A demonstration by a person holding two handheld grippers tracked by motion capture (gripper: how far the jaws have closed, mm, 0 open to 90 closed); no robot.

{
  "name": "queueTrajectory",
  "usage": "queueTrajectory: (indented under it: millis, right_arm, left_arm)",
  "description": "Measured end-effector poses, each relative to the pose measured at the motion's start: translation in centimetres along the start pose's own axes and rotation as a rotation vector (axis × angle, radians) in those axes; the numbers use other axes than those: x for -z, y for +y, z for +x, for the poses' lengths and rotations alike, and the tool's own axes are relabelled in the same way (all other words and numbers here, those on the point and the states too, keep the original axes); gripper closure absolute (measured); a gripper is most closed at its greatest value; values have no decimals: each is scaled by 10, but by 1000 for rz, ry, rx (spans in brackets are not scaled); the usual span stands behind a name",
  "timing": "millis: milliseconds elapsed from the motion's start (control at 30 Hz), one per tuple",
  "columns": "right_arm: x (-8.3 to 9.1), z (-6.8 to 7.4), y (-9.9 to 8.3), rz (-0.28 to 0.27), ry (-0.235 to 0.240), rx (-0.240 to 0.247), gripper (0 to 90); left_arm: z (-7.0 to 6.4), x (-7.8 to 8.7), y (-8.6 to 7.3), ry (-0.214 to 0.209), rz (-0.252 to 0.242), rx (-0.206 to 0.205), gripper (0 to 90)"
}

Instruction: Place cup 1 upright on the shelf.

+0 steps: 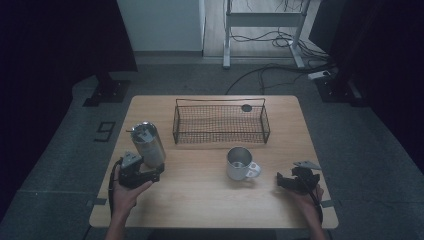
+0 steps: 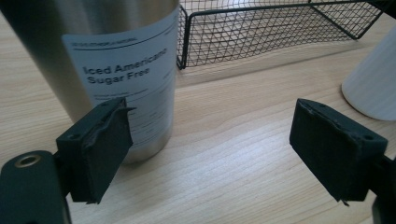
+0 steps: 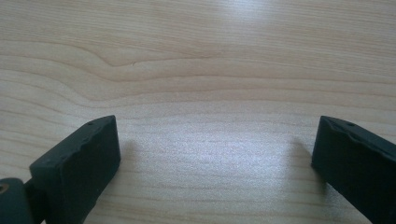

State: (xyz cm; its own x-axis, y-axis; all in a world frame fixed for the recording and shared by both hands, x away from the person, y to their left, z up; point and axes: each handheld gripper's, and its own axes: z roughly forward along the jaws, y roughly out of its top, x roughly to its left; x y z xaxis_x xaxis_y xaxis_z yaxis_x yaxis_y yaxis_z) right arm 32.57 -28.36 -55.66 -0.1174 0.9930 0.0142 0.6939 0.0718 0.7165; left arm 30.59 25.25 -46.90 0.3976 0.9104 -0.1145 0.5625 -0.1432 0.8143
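A tall steel tumbler (image 1: 148, 144) with a white label stands upright on the left of the wooden table (image 1: 200, 200). My left gripper (image 1: 157, 173) rests just in front of it, open. In the left gripper view the tumbler (image 2: 116, 56) rises behind the left jaw, not between the two, and my left gripper (image 2: 217, 140) holds nothing. A metal mug (image 1: 240, 164) with a handle stands near the table's middle; its pale side (image 2: 373, 79) shows at the right edge. My right gripper (image 1: 280, 181) lies right of the mug, open. Beneath my right gripper (image 3: 215, 149) is bare wood.
A black wire basket (image 1: 220, 122) stands at the back centre, its near corner (image 2: 187, 46) just beyond the tumbler. A small dark round thing (image 1: 246, 107) sits at the basket's far right corner. Dark curtains, stand bases and floor cables surround the table.
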Motion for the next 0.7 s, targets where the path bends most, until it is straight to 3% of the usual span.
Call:
queueTrajectory:
  millis: [233, 700]
  right_arm:
    - [0, 0, 0, 0, 0, 0, 8]
    - [0, 0, 0, 0, 0, 0, 8]
  left_arm:
    - [8, -3, -2, -12, 20, -8, 106]
    - [28, -10, -4, 38, 63, 3, 74]
